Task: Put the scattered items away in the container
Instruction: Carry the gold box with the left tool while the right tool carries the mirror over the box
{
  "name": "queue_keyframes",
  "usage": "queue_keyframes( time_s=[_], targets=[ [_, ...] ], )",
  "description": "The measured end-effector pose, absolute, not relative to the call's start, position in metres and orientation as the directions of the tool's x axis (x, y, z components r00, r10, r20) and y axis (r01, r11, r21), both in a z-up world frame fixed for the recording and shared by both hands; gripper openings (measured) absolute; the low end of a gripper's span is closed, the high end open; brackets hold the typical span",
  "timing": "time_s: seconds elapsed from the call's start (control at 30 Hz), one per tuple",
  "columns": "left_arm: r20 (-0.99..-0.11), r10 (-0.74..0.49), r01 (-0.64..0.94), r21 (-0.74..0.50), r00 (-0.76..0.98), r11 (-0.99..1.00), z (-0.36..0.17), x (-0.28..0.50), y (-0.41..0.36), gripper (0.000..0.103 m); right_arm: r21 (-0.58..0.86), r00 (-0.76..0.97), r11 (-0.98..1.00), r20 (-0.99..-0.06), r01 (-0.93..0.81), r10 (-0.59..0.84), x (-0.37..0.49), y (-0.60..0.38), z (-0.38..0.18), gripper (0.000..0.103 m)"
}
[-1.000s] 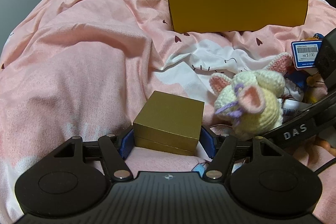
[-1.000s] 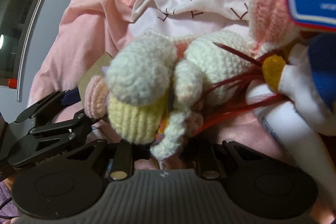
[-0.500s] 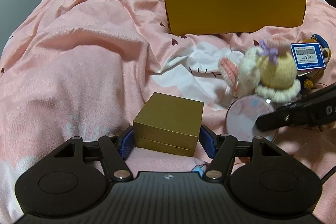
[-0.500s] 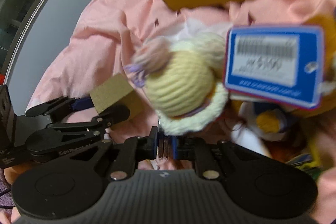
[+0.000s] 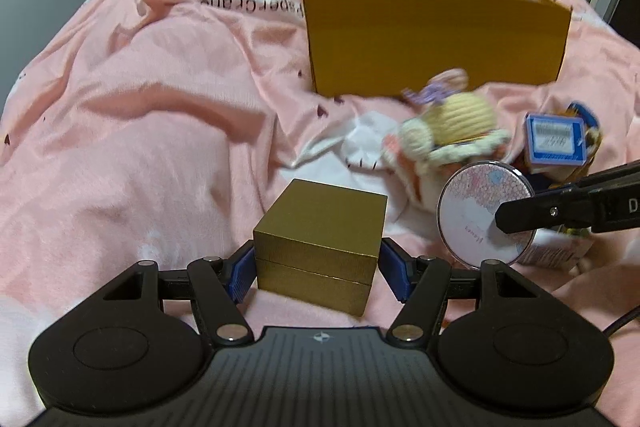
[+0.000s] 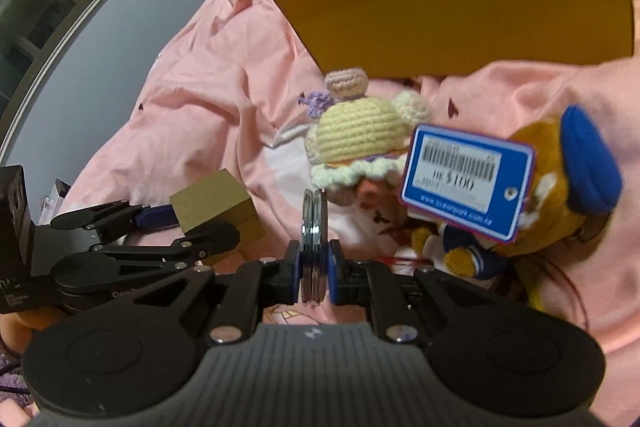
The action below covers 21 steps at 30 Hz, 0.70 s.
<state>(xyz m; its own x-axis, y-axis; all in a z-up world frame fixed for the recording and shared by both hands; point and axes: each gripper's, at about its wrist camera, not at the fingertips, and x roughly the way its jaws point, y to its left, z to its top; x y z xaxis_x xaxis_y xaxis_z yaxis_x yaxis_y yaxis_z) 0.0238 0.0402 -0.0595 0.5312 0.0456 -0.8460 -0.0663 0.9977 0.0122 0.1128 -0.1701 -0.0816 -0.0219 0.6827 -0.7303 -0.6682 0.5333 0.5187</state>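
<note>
Left wrist view: the left gripper (image 5: 318, 269) has its jaws spread wide around a small gold box (image 5: 320, 241), the blue pads against its two side walls, so the box looks gripped. It sits low over the pink bedspread (image 5: 140, 131). The right gripper (image 6: 316, 273) is nearly closed, clamping a thin round compact mirror (image 6: 314, 247) edge-on between its pads; its jaws have just been closing, with the mirror between them. In the left view the mirror's pink patterned face shows to the right of the gold box.

The container, an open yellow-orange cardboard box (image 5: 436, 39), stands ahead of both grippers, well beyond the gold box. From what shows of its inside, nothing can be seen in it, though its floor is hidden. So the tidying seems barely begun: two items are in hand, none visibly delivered.

Left on the bed, between the right gripper and the container, are a crocheted doll (image 6: 360, 143) and, to its right, a plush toy with a blue cap (image 6: 568, 179) carrying a blue price tag (image 6: 466, 183).
</note>
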Motion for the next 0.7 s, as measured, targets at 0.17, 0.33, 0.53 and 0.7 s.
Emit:
queue_keyframes(
  time_s=[0.17, 0.33, 0.53, 0.7],
  targets=[
    [-0.820, 0.017, -0.064, -0.025, 0.572, 0.998, -0.040, 0.027, 0.041, 0.075, 0.499, 0.020, 0.526, -0.712, -0.689, 0.702, 0.112, -0.177, -0.063, 0.015],
    [-0.794, -0.007, -0.062, -0.056, 0.607, 0.997, -0.025, 0.032, 0.043, 0.075, 0.481, 0.066, 0.530, -0.694, -0.698, 0.717, 0.115, -0.184, -0.048, 0.015],
    [-0.762, -0.041, -0.030, -0.079, 0.646, 0.996, -0.008, 0.040, 0.036, 0.075, 0.482, 0.102, 0.537, -0.671, -0.692, 0.734, 0.120, -0.190, -0.035, 0.015],
    [-0.738, -0.063, -0.002, -0.086, 0.672, 0.996, 0.005, 0.051, 0.031, 0.075, 0.494, 0.131, 0.543, -0.646, -0.680, 0.752, 0.130, -0.196, -0.024, 0.015]
  ],
)
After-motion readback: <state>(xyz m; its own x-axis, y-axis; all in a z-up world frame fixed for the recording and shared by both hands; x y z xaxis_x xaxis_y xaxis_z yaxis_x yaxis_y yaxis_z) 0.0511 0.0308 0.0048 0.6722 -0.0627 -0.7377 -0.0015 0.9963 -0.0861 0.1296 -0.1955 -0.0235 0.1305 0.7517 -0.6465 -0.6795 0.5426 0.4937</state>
